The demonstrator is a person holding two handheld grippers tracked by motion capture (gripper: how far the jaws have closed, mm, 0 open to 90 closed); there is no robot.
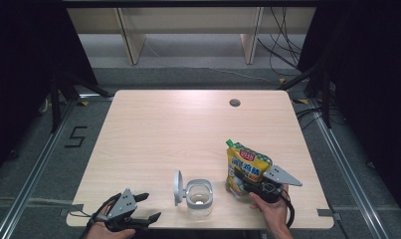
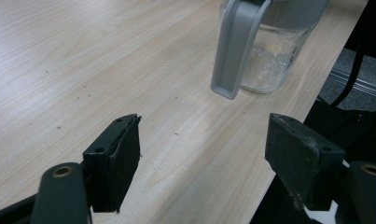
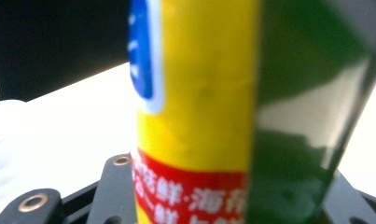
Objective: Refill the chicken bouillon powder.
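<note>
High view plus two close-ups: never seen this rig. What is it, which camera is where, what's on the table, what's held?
There is no robot: a person holds a two-jaw hand gripper in each hand. The high view looks down from above the person's side of the light wooden table. The other two cameras ride on the grippers and look along their black jaws.

On the table stands a clear glass jar with its grey hinged lid flipped open; some pale grains lie inside. Beside it stands a yellow and green foil seasoning pouch.

The right gripper has the pouch between its jaws, which appear closed on it. The left gripper rests open at the near table edge, holding nothing.
</note>
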